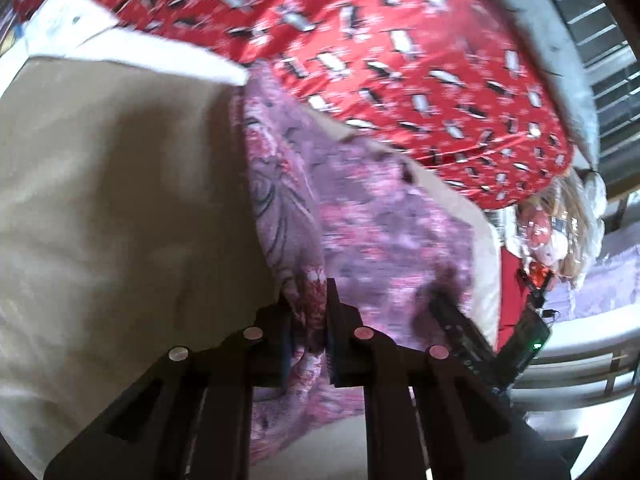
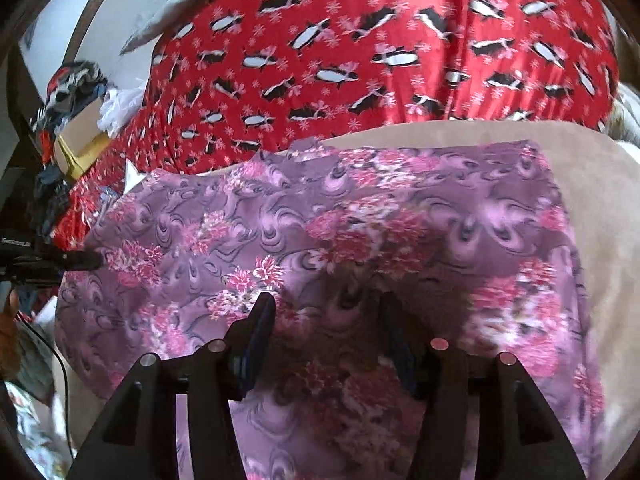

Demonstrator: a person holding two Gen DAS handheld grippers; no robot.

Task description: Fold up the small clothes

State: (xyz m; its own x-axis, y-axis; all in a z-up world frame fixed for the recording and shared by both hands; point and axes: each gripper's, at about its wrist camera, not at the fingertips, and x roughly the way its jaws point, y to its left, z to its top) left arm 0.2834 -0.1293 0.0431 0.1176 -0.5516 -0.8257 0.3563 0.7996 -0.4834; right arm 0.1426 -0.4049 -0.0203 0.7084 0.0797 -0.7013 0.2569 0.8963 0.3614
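Note:
A purple garment with pink flowers (image 2: 320, 232) lies spread on a beige cloth surface (image 2: 592, 216). In the left wrist view my left gripper (image 1: 308, 300) is shut on an edge of this garment (image 1: 360, 216), which bunches between its black fingers. My right gripper (image 2: 324, 308) hovers just above the garment's near part with its fingers wide apart and nothing between them. The left gripper also shows at the left edge of the right wrist view (image 2: 80, 260), at the garment's left edge.
A red sheet with black-and-white shapes (image 2: 380, 48) covers the bed behind the beige surface (image 1: 100, 200). A cardboard box and clutter (image 2: 76, 136) sit at the far left. A grey pillow (image 1: 552, 40) lies beyond the red sheet.

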